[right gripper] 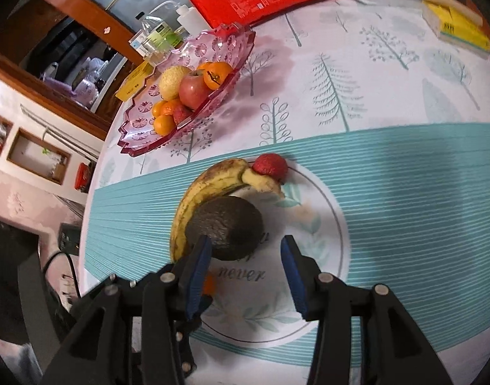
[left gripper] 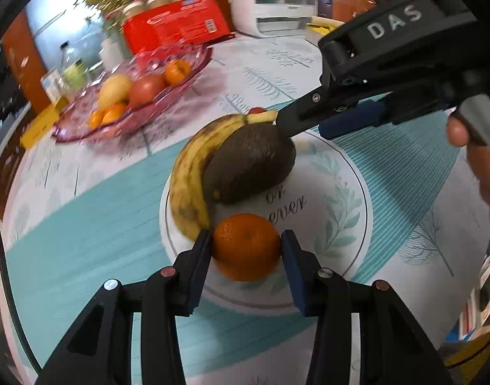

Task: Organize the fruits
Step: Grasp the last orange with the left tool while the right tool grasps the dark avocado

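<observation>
My left hand-held gripper clamps the orange at the near edge of the white plate. My right hand-held gripper gapes empty over the avocado mid-plate, beside the banana. I'd lift the orange straight up, clear the banana, then go to the pink bowl beyond the plate.

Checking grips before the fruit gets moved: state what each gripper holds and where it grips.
The left gripper clamps the round orange tangerine across its sides. The right gripper holds nothing; its jaws stand open beside the dark avocado.
</observation>
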### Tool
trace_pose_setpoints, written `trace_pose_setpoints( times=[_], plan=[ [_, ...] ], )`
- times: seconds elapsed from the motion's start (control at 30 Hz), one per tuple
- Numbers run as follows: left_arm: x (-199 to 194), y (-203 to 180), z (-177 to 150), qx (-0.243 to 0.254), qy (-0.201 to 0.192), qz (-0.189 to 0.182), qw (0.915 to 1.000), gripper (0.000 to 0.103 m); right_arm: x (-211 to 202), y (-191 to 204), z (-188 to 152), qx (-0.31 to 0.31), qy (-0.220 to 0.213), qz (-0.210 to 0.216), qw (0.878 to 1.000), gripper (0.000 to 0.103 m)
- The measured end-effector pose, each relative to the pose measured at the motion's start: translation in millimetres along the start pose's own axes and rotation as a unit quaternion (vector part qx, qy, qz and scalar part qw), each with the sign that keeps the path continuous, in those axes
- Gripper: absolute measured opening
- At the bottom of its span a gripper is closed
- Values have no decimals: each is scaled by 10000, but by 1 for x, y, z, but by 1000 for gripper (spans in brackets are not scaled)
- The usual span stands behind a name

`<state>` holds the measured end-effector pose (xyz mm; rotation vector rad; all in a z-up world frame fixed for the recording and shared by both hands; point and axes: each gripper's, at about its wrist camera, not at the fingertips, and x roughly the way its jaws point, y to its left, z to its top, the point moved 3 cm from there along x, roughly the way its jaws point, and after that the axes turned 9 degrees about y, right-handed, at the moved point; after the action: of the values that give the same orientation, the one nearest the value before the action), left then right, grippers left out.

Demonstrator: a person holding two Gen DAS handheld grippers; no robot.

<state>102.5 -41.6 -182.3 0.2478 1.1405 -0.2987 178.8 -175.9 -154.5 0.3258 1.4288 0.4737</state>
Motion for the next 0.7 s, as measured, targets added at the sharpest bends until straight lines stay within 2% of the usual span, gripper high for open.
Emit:
trace_pose_setpoints(
  times=[0.3, 0.4, 0.7],
  plan=[
    [-4, 30, -30, -826, 183, -163, 9963, 43, 22, 4, 4, 340, -13, 306, 9990, 47],
    [-5, 42, -34, -1037, 193, -229, 9942, 43, 27, 4, 6, 478, -125, 353, 9982, 53],
    [-4, 55, -36, -1195, 182, -351, 9921, 43, 49, 3, 15, 767, -33, 599, 9952, 61]
  ],
)
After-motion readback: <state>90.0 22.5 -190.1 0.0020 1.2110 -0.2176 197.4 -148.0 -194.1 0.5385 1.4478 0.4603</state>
